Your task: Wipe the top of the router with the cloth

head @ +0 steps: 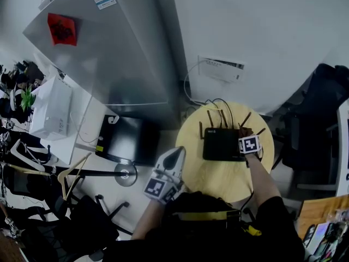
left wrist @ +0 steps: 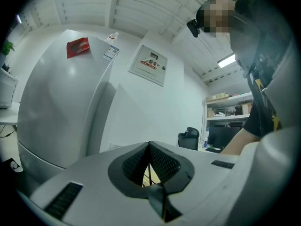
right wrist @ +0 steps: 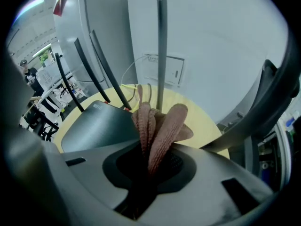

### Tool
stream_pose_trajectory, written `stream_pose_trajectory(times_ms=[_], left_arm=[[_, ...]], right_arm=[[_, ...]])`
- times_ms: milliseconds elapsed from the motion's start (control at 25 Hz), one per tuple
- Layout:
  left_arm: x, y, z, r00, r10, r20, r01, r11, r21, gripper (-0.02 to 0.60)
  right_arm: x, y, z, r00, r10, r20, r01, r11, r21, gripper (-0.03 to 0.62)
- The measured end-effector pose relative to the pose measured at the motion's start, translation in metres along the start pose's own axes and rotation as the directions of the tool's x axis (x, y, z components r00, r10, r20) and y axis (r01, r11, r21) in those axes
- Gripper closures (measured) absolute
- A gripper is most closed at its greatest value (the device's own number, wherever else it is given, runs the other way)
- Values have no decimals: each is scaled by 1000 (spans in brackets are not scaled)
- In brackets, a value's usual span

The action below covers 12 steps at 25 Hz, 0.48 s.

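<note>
Head view: a round yellow table (head: pixel 218 174) stands by the white wall. The black router (head: pixel 222 144) lies flat on it toward the far side, with its antennas fanned toward the wall. The right gripper (head: pixel 245 134) sits at the router's right edge. The left gripper (head: pixel 173 158) hangs beyond the table's left rim, apart from the router. A grey fridge (head: pixel 103 48) stands to the left.

Left gripper view: the jaws are pressed together with nothing between them. They point up toward the fridge and the wall.

Right gripper view: the jaws pinch a bunched, ribbed, pinkish-brown cloth (right wrist: pixel 159 126), whose folds stick up out of the grip. The cloth is over the router's corner, beside the antenna bases, but I cannot tell whether it touches. One antenna (right wrist: pixel 162 51) stands upright just behind it. The router's dark top stretches away to the left.
</note>
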<state>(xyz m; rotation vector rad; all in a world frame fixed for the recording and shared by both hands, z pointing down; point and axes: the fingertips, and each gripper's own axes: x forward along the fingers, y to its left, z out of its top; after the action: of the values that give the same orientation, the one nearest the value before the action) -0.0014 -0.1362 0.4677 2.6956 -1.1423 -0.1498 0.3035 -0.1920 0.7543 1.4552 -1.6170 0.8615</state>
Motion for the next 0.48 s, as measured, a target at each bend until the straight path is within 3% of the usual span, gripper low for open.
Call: stream_pose_trajectory(times_ms=[80, 200, 320, 480], left_arm=[[2, -4, 0, 1000, -21, -5, 21, 1000, 3, 589], [4, -10, -2, 998, -55, -14, 55, 998, 3, 589], [5, -19, -4, 997, -79, -27, 79, 997, 6, 590], [5, -22, -1, 996, -89, -19, 89, 996, 7, 589]], right_arm=[[-1, 4, 9, 999, 2, 33, -1, 1000, -31, 530], [0, 1, -2, 999, -34, -20, 32, 998, -59, 530], [-13, -8, -11, 987, -142, -78, 132, 984, -116, 530], [-32, -17, -5, 956, -284, -75, 261, 938, -227, 530]])
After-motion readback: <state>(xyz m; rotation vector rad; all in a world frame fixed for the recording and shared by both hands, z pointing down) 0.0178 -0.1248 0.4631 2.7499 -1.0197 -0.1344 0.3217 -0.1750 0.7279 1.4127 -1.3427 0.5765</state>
